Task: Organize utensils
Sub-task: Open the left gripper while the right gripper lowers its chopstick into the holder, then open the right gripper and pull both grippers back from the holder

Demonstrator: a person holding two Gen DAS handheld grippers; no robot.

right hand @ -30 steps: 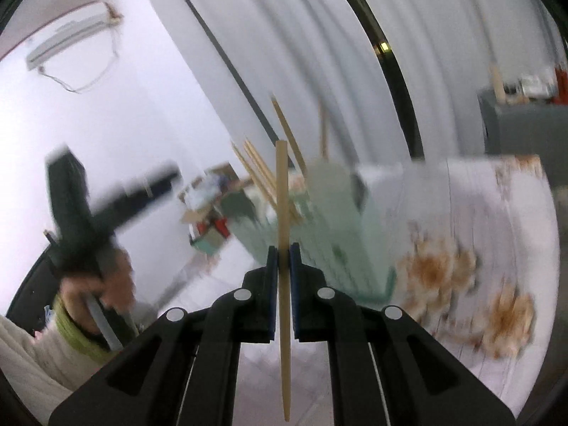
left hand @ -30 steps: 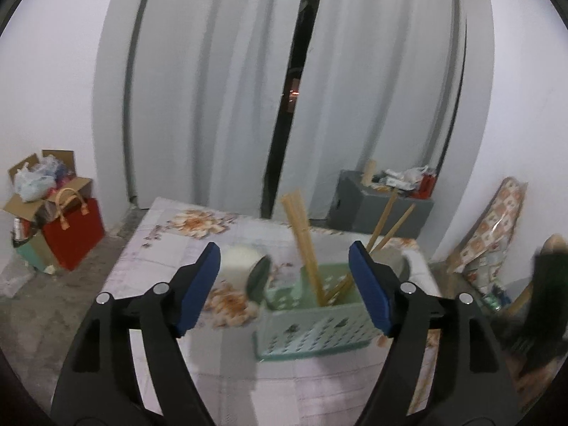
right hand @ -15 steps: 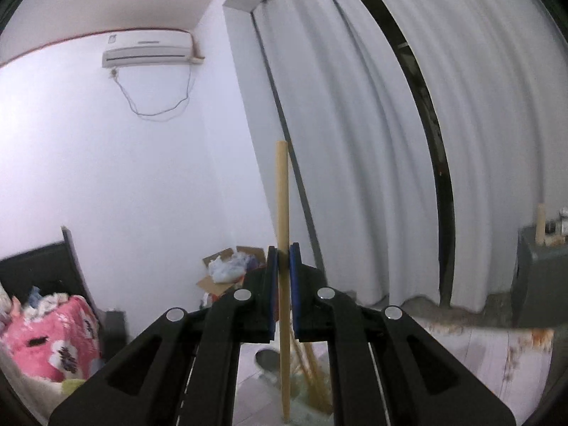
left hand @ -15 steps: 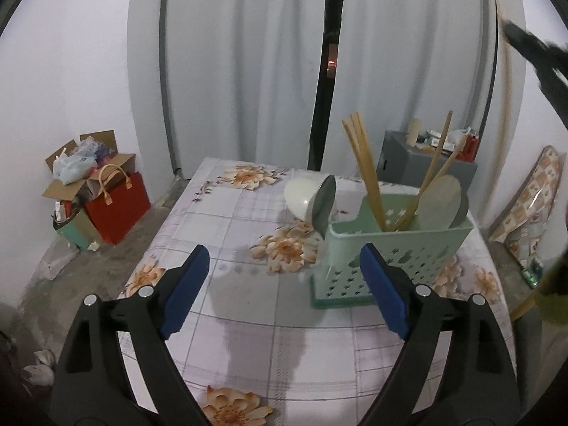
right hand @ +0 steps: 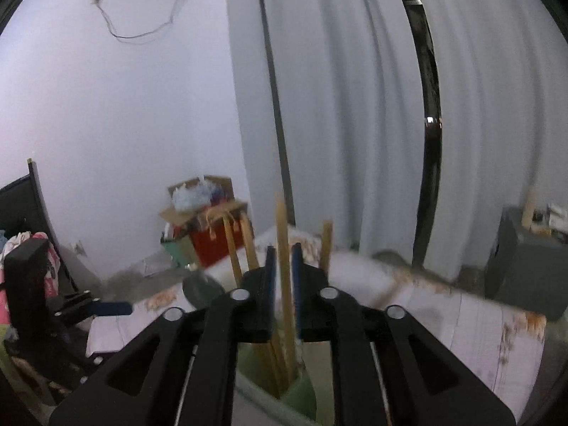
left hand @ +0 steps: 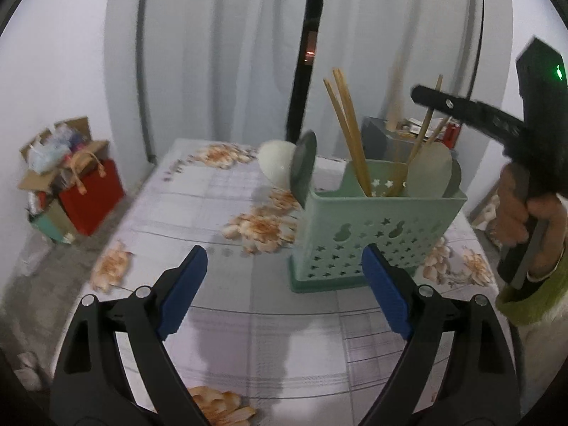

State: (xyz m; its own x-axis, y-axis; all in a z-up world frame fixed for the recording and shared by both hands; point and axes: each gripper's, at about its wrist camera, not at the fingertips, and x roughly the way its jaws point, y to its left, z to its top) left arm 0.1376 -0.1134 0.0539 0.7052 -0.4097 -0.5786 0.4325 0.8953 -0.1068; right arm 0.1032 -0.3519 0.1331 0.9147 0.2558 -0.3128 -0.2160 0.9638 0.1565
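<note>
Lowered since a second ago, the right hand-held gripper (right hand: 283, 284) now hangs over the green utensil basket (left hand: 376, 227) on the worktop (left hand: 227, 305), jaws opening around a chopstick (right hand: 284, 248) dropping among the others. Left hand-held gripper (left hand: 284, 284) waits wide and empty. Released off-centre, the stick could miss its compartment or tip out.

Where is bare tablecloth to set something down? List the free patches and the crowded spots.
Free: the table left of the green caddy, and the near strip between caddy and left gripper. Crowded: the caddy, full of chopsticks, with the tipped bowl behind it.
</note>
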